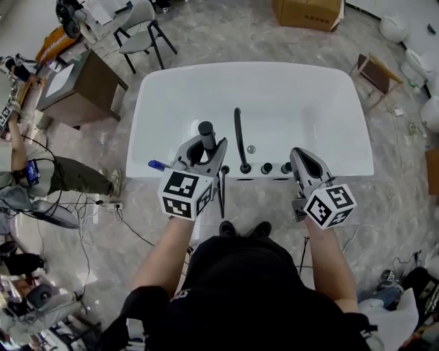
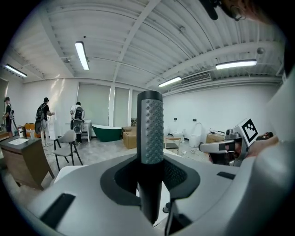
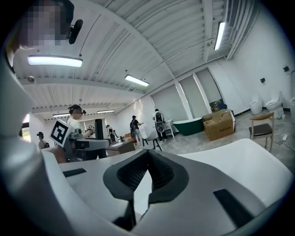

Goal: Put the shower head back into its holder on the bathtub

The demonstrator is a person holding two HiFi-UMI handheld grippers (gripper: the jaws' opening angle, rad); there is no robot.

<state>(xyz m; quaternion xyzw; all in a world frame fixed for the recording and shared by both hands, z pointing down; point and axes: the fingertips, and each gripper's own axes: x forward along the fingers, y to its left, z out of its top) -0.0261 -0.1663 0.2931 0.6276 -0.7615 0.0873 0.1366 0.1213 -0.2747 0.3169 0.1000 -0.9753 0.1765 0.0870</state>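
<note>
Left gripper [image 1: 206,149] clamped on the shower head [image 1: 206,132], a dark stick held upright between the jaws, studded end clear above the pads. Right gripper [image 1: 306,163] off to the right of it, jaws together, nothing between them.

Just right of the left jaws, between the two grippers, a small dark ring [image 1: 225,169] on the tub's near deck: probably the holder, not yet filled. Below it a thin dark line [image 1: 221,195], perhaps the hose.

Likely trouble from here:
- a slide down through the pads, given a smooth round handle in a one-sided clamp;
- a missed socket, given a narrow ring and a long stick needing a straight drop;
- a knock against the black spout [image 1: 239,137] or the knobs [image 1: 266,168] close right of the left jaws;
- a snag or tug from the hose, if that line is one.

No help available from the shut right gripper without opening first.

Ahead of both jaws, the white bathtub [image 1: 309,89]: dry by the look of it, nothing inside but the drain [image 1: 251,149]. Far beyond the jaws, a cardboard box [image 1: 307,12] on the floor, contents hidden.
</note>
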